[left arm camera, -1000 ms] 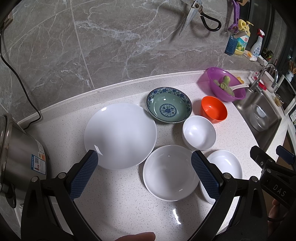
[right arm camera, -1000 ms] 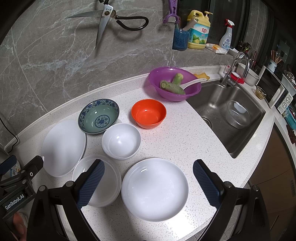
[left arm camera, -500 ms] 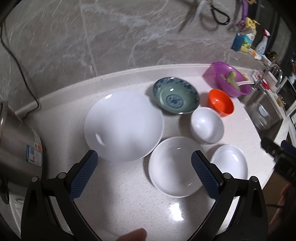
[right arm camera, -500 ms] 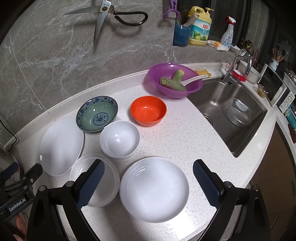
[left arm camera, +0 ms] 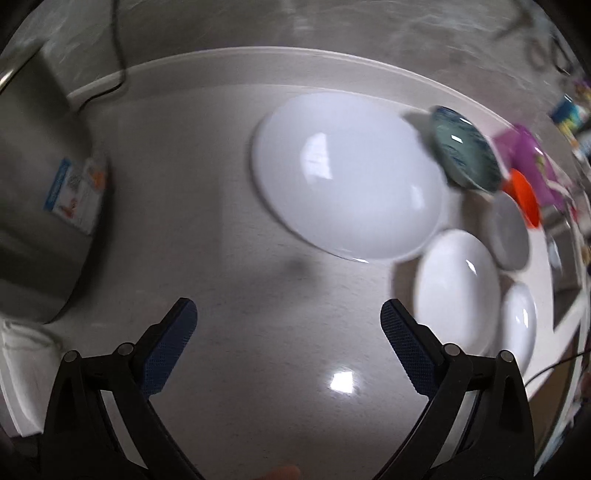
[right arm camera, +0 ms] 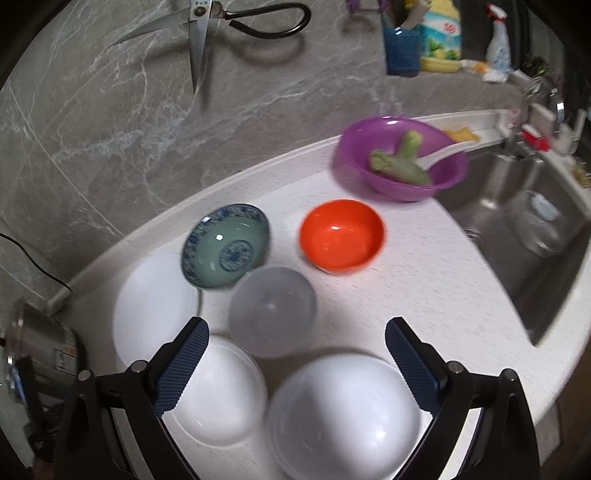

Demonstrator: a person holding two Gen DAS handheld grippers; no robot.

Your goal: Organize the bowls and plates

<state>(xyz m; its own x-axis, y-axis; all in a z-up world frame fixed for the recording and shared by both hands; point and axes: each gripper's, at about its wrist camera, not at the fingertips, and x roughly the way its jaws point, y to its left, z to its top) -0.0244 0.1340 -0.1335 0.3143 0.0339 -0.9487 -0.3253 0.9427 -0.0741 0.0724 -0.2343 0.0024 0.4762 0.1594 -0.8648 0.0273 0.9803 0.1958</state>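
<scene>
The left gripper point(left arm camera: 288, 332) is spread wide with nothing between its blue ribbed pads point(left arm camera: 168, 345), hanging over a bare stretch of the speckled white countertop point(left arm camera: 221, 206). This view is smeared with blur. Ahead and to the right of it lies the large flat white plate point(left arm camera: 347, 173), and just beside that plate's near right edge sits a deep white plate point(left arm camera: 458, 288). Further right, at the counter's edge, is a smaller white plate point(left arm camera: 519, 325). Behind the large plate, the blue-and-green patterned ceramic bowl point(left arm camera: 465, 147) appears to touch its far rim. To the left stands a stainless steel cooker with a paper label point(left arm camera: 40, 206).

The right gripper point(right arm camera: 293, 354) is likewise open and empty, its dark blue textured fingers point(right arm camera: 181, 369) wide apart above the front row of dishes. Between and below them lies the round white plate point(right arm camera: 343, 413), with the deeper white plate point(right arm camera: 218, 391) touching or nearly touching it on the left. Just beyond stands a small plain white bowl point(right arm camera: 273, 310), shaded grey. Left of that lies the big flat white plate point(right arm camera: 155, 310), with the patterned bowl point(right arm camera: 225, 243) at its far right rim. The orange plastic bowl point(right arm camera: 341, 234) stands apart to the right. Further back sits a purple plastic basin holding a green vegetable and a white spoon point(right arm camera: 400, 158), beside the steel sink point(right arm camera: 524, 236). Scissors point(right arm camera: 207, 22) hang on the grey marble wall point(right arm camera: 110, 129).
</scene>
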